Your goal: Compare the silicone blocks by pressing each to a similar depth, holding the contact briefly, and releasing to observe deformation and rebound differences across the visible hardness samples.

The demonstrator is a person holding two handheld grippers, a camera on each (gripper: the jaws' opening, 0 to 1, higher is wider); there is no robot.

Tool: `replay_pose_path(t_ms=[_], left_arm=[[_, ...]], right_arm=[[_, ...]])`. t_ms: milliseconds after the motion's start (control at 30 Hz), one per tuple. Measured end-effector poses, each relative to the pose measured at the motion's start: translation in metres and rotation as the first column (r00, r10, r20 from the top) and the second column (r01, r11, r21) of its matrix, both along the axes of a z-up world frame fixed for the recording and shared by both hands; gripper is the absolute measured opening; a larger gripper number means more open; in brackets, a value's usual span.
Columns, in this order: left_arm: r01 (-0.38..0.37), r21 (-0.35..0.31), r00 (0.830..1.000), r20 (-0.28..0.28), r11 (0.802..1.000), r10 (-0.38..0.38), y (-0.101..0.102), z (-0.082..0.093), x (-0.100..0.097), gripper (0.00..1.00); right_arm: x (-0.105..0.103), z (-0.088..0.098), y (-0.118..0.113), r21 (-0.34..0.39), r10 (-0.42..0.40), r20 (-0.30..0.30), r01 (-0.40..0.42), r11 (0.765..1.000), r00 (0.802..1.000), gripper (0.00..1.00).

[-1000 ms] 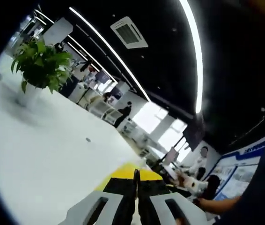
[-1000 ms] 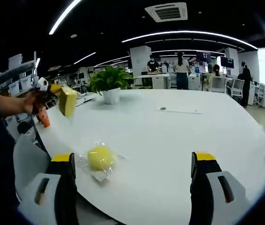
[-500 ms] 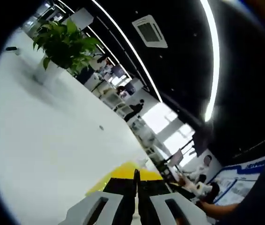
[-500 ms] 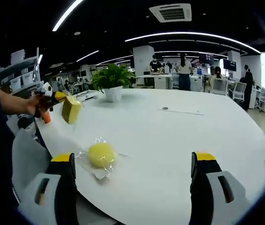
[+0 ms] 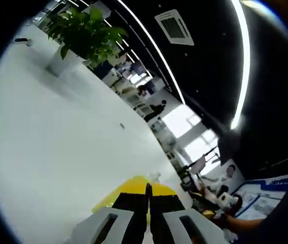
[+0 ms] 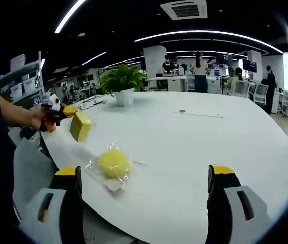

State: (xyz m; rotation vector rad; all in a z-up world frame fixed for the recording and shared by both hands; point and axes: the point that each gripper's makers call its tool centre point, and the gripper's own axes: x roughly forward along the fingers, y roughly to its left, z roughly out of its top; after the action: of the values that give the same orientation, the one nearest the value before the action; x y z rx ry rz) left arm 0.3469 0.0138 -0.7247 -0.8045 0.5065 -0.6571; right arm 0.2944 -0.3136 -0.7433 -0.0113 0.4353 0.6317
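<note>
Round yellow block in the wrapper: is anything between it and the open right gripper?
Nothing visible. The round yellow block lies on the white table just beyond the right gripper, off toward its left jaw, with bare tabletop between.

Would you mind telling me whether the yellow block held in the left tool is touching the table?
Apart. In the right gripper view, the yellow block, gripped by the left tool, hangs above the white table, with clear tabletop visible beneath it.

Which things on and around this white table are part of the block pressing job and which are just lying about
Part of the job:
yellow block, held in the left tool
round yellow block in clear wrap
right tool, open

Just lying about:
potted plant
white table
chair
</note>
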Motion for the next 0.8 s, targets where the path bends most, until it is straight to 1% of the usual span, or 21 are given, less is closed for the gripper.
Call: replay_pose_path(t_ms=[67, 100, 133, 167, 200, 233, 367, 400, 433, 500, 567, 600, 633, 667, 733, 767, 800], left_arm=[[-0.017, 0.015, 1.0, 0.001, 1.0, 0.017, 0.006, -0.007, 0.003, 0.0], [-0.019, 0.038, 1.0, 0.006, 0.999, 0.019, 0.007, -0.01, 0.004, 0.0], [-0.02, 0.09, 1.0, 0.022, 0.996, 0.018, 0.01, -0.016, 0.005, 0.0], [-0.014, 0.128, 1.0, 0.025, 0.992, 0.011, 0.012, -0.023, 0.006, 0.0], [-0.026, 0.121, 0.999, 0.044, 0.992, 0.021, 0.013, -0.021, 0.009, 0.0], [-0.034, 0.134, 0.999, 0.031, 0.99, 0.03, 0.016, -0.025, 0.011, 0.0], [-0.033, 0.196, 0.999, 0.047, 0.98, 0.025, 0.019, -0.032, 0.018, 0.0], [-0.03, 0.202, 0.999, 0.046, 0.979, 0.021, 0.019, -0.033, 0.019, 0.0], [-0.029, 0.252, 0.998, 0.062, 0.967, 0.013, 0.022, -0.039, 0.022, 0.0], [-0.045, 0.345, 0.997, 0.074, 0.938, 0.021, 0.029, -0.048, 0.027, 0.0], [-0.041, 0.351, 0.997, 0.079, 0.935, 0.015, 0.029, -0.05, 0.032, 0.0], [-0.038, 0.398, 0.995, 0.1, 0.916, -0.003, 0.031, -0.054, 0.034, 0.0], [-0.028, 0.404, 0.996, 0.09, 0.914, -0.01, 0.029, -0.056, 0.033, 0.0], [-0.02, 0.421, 0.997, 0.076, 0.907, -0.013, 0.03, -0.062, 0.033, 0.0], [-0.019, 0.478, 0.995, 0.091, 0.878, -0.028, 0.034, -0.068, 0.035, 0.0], [-0.021, 0.475, 0.996, 0.084, 0.88, -0.022, 0.034, -0.071, 0.035, 0.0], [-0.023, 0.49, 0.996, 0.088, 0.871, -0.024, 0.034, -0.073, 0.035, 0.0]], right_arm=[[-0.002, -0.002, 0.0, 0.001, -0.006, -0.006, 0.006, 1.0, 1.0, 0.96], [-0.002, -0.003, 0.0, 0.004, -0.011, -0.012, 0.012, 1.0, 1.0, 0.96], [-0.003, -0.003, 0.0, 0.004, -0.014, -0.017, 0.014, 1.0, 1.0, 0.96], [-0.004, -0.003, 0.001, 0.005, -0.015, -0.022, 0.015, 1.0, 1.0, 0.96], [-0.004, -0.002, 0.001, 0.006, -0.015, -0.018, 0.015, 1.0, 1.0, 0.96], [-0.004, -0.001, 0.002, 0.006, -0.015, -0.012, 0.015, 1.0, 1.0, 0.96], [-0.004, -0.001, -0.001, 0.009, -0.023, -0.014, 0.023, 1.0, 1.0, 0.96], [-0.004, 0.0, -0.001, 0.011, -0.024, -0.013, 0.024, 1.0, 1.0, 0.96], [-0.005, 0.001, -0.001, 0.014, -0.026, -0.012, 0.026, 1.0, 1.0, 0.96], [-0.005, 0.004, -0.001, 0.035, -0.03, -0.012, 0.03, 0.999, 0.999, 0.96], [-0.006, 0.007, 0.0, 0.046, -0.031, -0.009, 0.032, 0.998, 0.999, 0.96], [-0.006, 0.008, 0.0, 0.038, -0.032, -0.002, 0.032, 0.999, 0.999, 0.96], [-0.006, 0.007, 0.0, 0.034, -0.03, -0.002, 0.03, 0.999, 1.0, 0.96], [-0.007, 0.006, 0.0, 0.033, -0.028, -0.006, 0.028, 0.999, 1.0, 0.96], [-0.008, 0.006, -0.001, 0.03, -0.026, -0.01, 0.027, 0.999, 1.0, 0.96], [-0.009, 0.005, -0.002, 0.028, -0.026, -0.01, 0.027, 0.999, 1.0, 0.96], [-0.009, 0.005, -0.004, 0.026, -0.029, -0.011, 0.029, 0.999, 1.0, 0.96]])
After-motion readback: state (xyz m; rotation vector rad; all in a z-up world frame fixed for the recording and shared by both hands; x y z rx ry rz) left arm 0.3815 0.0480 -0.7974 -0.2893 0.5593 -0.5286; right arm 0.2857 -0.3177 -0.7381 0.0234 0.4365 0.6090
